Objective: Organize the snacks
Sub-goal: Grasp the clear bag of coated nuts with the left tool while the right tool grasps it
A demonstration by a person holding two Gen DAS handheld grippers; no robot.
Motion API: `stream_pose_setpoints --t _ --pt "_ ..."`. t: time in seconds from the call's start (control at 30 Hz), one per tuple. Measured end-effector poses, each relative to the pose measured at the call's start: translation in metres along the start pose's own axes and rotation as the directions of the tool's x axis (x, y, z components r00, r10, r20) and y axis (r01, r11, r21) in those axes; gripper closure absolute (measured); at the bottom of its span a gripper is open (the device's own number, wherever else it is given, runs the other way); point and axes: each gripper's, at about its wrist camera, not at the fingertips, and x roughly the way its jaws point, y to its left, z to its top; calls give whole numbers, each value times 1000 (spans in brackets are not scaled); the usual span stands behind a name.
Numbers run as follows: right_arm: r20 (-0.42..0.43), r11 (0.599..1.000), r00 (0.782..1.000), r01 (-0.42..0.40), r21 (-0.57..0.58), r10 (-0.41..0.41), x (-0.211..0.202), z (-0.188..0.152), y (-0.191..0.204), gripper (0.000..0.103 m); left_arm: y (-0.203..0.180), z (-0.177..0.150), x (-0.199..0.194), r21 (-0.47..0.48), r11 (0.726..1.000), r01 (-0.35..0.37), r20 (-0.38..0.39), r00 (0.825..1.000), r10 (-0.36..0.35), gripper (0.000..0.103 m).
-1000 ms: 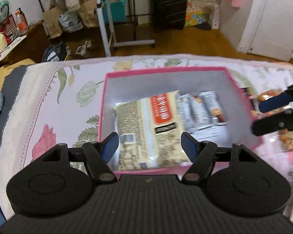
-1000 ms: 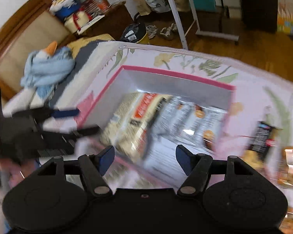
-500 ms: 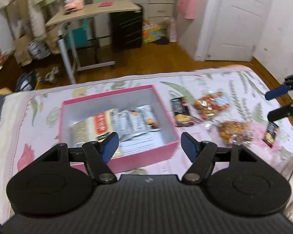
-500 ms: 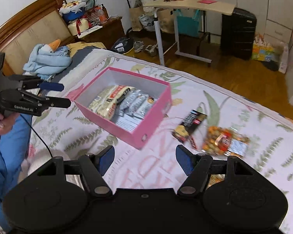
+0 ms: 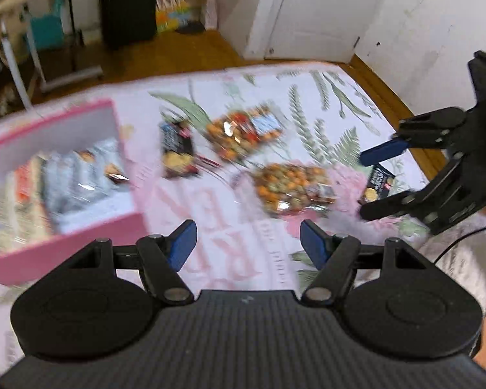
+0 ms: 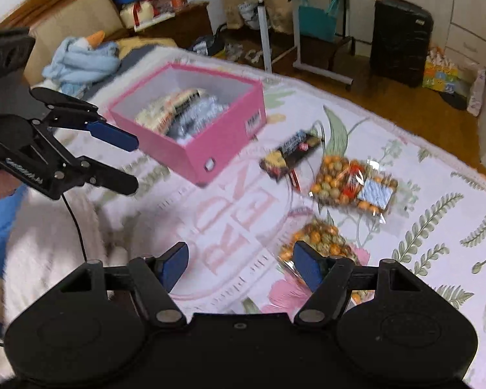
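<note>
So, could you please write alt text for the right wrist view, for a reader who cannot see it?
The open, empty right gripper hovers over a floral bedspread. Ahead lie a pink cardboard box holding snack packets, a dark snack bar wrapper and two clear bags of orange and green snacks. The open left gripper shows at the left.

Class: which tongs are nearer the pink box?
Left. The left tongs hover beside the pink box; the right tongs hang over the nearer nut bag, farther off.

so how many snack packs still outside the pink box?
4: dark bar pack beside the pink box, two mixed-nut bags, and a small dark pack under the right gripper.
</note>
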Motion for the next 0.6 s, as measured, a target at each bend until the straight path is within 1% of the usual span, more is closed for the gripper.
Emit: stream_pose_setpoints --t 0.07,0.13,0.2,0.27,0.33,0.4,0.43,0.53,0.6 --pt "-30 1000 999 13 9 -13 25 -3 -14 27 -6 4 27 -25 1000 13 -49 999 -14 33" --pt "-48 999 999 22 24 -21 43 -5 -27 27 -10 8 52 -55 999 3 -87 996 -8 34" --pt "-54 999 998 27 45 -25 58 -7 -40 27 -13 9 76 -90 996 6 -124 992 -17 35" --pt "-40 999 999 7 52 -5 68 -12 -53 27 -13 9 96 -135 991 13 -146 989 -33 35" --pt "-37 1000 999 -11 25 12 75 -19 -59 27 -13 10 112 -171 985 10 -149 988 -36 35" --pt "-60 1000 998 -12 -25 10 80 -27 -59 24 -11 10 127 -219 976 16 -155 987 -51 36" --pt "-65 998 998 -9 -55 5 82 -31 -58 21 -9 9 136 -255 967 23 -159 985 -66 36" --pt "-81 988 996 16 -154 -29 90 -39 -50 20 -5 3 156 -333 942 52 -164 980 -113 37" --pt "-82 978 995 38 -206 -56 96 -42 -48 20 -2 -5 170 -396 915 76 -155 977 -148 37"
